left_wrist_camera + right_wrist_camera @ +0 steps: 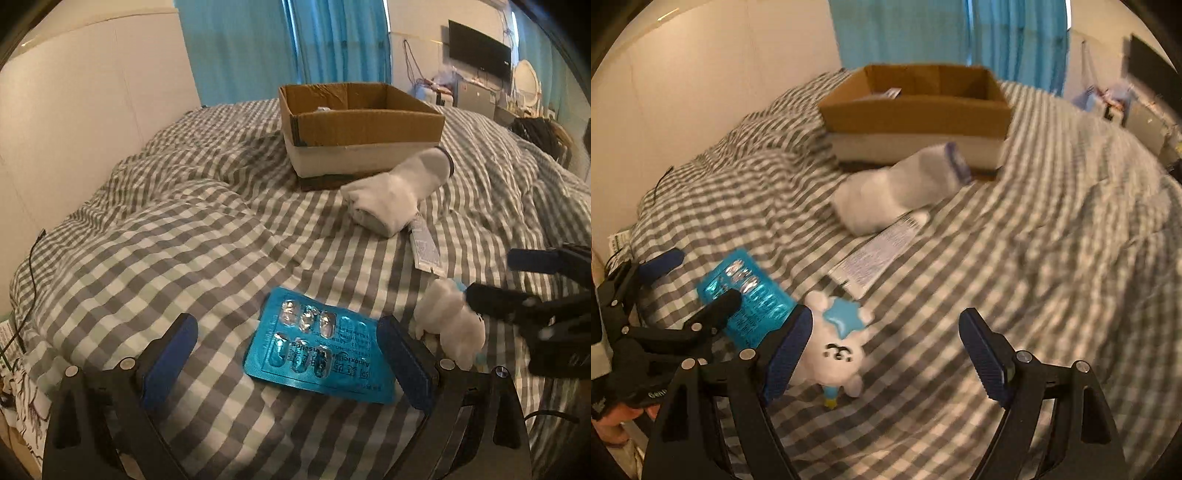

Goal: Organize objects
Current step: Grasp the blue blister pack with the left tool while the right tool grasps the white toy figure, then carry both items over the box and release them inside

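Note:
A blue blister pack of capsules [317, 350] lies on the checked bedcover between the fingers of my open left gripper [288, 362]; the right finger touches its edge. It also shows in the right wrist view [750, 295]. A small white plush toy [831, 350] with a blue star lies beside it, against the left finger of my open right gripper [886, 354]; the left wrist view shows it too [450, 328]. A white sock [391, 195] and a white tube [424, 247] lie before the open cardboard box [369, 125]. The box holds a small item [890, 92].
The bed [184, 240] is covered with a rumpled grey-and-white checked duvet. A white wall panel [92, 110] runs along its left side, blue curtains [332, 44] hang behind. A black cable [33, 266] lies at the bed's left edge. Furniture and a screen [480, 48] stand far right.

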The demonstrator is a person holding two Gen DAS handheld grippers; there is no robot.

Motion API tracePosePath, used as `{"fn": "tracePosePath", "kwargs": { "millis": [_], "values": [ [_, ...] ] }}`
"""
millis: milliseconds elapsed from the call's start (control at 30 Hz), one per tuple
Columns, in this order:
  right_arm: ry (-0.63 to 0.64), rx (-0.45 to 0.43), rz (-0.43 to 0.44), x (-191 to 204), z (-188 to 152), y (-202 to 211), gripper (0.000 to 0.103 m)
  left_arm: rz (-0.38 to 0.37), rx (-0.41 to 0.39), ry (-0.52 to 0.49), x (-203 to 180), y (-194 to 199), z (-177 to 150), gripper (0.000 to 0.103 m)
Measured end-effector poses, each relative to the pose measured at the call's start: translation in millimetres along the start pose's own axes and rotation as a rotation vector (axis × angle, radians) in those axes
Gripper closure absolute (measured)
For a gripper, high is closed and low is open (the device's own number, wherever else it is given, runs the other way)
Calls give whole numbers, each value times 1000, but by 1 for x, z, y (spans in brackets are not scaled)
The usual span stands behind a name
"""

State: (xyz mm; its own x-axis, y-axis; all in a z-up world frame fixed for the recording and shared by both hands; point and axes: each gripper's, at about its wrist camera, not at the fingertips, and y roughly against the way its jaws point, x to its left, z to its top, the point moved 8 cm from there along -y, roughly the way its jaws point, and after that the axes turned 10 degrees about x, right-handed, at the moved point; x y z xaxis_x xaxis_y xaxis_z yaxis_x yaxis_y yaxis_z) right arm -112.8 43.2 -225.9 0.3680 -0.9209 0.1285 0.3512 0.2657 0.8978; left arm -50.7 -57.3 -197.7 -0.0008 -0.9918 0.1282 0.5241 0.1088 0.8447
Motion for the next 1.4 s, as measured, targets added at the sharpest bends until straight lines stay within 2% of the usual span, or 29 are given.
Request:
{"fn": "tracePosePath", "kwargs": {
  "millis": [133,200,233,267,400,567,700,933,967,1100,1233,1400],
  "values": [
    [16,60,48,8,-4,-23,26,26,43,-12,0,-11,-5,3],
    [22,84,112,13,-6,-29,41,34,59,-30,-4,-16,-7,3],
    [32,92,142,17,-7,-30,54,37,70,-40,-6,-18,-8,3],
    [39,94,155,20,-8,-30,56,43,83,-57,-10,-21,-9,3],
    [63,61,108,21,-11,-21,57,48,117,-110,-23,-27,-15,3],
    [9,-29,7,-10,-7,10,57,31,153,-139,-35,-35,-17,2],
    [-35,-59,-8,-28,-6,23,57,43,181,-149,-46,-51,-14,0],
    [-35,-58,0,-30,-9,21,57,26,199,-153,-52,-66,-8,0],
    [-35,-61,1,-30,-9,22,57,21,196,-151,-52,-65,-8,0],
    [-42,-77,-3,-32,-10,28,57,-82,177,-161,-61,-51,-11,0],
    [-55,-96,-19,-36,-10,35,57,-86,129,-203,-74,-33,-9,0],
    [-58,-122,-34,-39,-9,49,57,-148,63,-141,-72,-7,13,0]
  ]
}}
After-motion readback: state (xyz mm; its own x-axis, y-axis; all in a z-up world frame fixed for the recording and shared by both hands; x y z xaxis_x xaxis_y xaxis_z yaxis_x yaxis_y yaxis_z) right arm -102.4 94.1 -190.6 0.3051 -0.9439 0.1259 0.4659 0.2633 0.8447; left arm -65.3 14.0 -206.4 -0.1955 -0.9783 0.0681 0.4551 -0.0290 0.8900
